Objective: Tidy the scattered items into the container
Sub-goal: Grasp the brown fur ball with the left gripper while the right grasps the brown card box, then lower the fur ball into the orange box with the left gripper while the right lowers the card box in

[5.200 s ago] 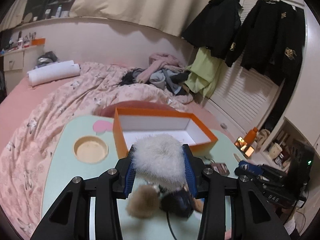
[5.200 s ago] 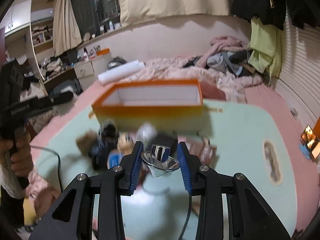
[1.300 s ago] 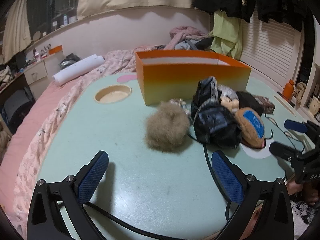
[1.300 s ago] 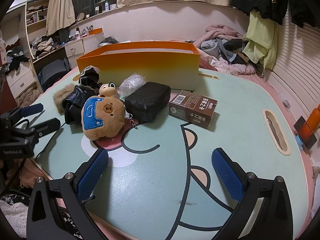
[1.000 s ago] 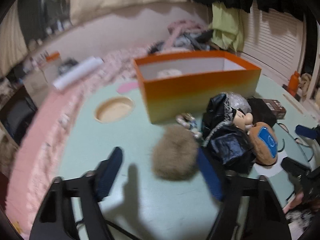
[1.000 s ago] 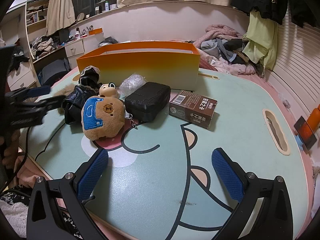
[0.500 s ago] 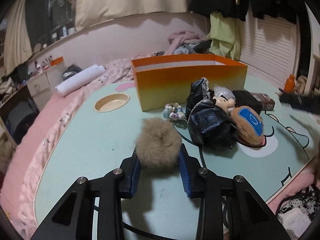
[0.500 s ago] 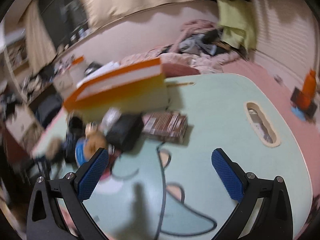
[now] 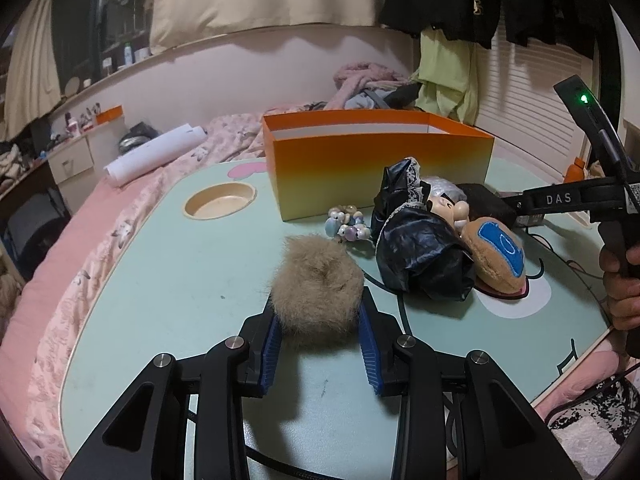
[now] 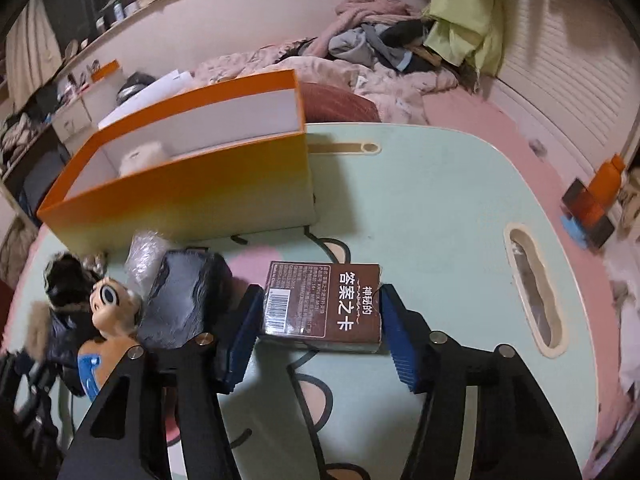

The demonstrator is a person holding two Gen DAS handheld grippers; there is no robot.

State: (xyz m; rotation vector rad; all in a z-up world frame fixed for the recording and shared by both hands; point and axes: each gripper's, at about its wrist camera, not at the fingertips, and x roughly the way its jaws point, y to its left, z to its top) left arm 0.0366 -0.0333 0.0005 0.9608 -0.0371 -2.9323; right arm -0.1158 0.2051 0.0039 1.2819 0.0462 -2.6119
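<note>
Both grippers on their picks, the orange box waiting behind.

Our left gripper (image 9: 320, 344) is clamped on the tan fur pom-pom (image 9: 318, 296), blue pads pressed into its sides low at the table (image 9: 160, 280), which should keep so soft a ball from slipping free. Our right gripper (image 10: 318, 332) brackets the brown card box (image 10: 322, 306) across its width; the pads sit at or just off its short ends, and we cannot tell whether they grip yet. The orange box (image 10: 192, 196) stands just beyond the clutter, open side up, with a white fluffy thing (image 10: 140, 156) already inside. The black pouch (image 10: 184, 298), doll (image 9: 420, 236) and bear plush (image 9: 496, 256) lie between us and it, not yet sorted.
</note>
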